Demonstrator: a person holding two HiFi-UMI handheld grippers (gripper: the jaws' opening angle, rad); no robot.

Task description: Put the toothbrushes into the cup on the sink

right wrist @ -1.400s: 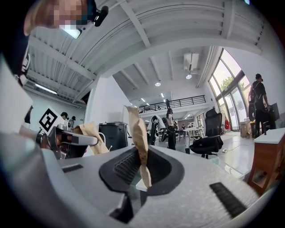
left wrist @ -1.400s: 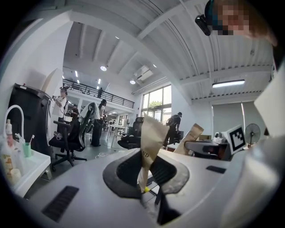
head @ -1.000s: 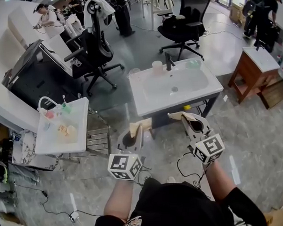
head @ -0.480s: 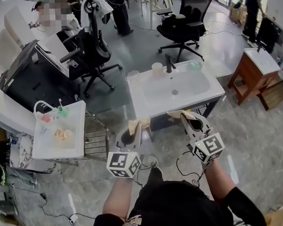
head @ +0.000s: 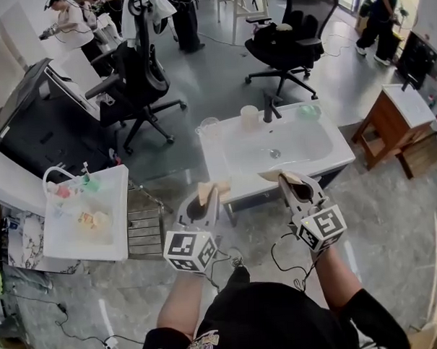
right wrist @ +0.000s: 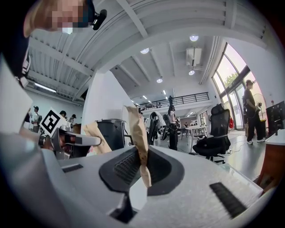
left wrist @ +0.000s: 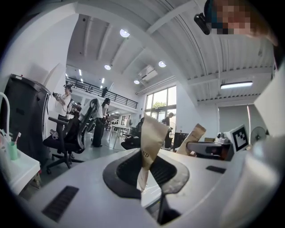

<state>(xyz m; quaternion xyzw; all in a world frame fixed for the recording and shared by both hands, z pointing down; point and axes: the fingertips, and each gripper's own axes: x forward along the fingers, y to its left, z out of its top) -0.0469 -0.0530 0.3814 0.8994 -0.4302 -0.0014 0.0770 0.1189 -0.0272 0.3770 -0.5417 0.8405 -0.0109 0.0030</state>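
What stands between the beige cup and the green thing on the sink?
The dark faucet stands between the beige cup and the green thing, at the back edge of the sink. The head view shows it.

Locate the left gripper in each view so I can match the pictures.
Head view: the left gripper is lower centre-left, its tan tips over the near edge of the sink.
Left gripper view: the left gripper is its own jaws at bottom centre, tips together.
Right gripper view: the left gripper is at the far left, beside its marker cube.
Shared landmark: the black office chair, with white cloth over its back, in all three views.
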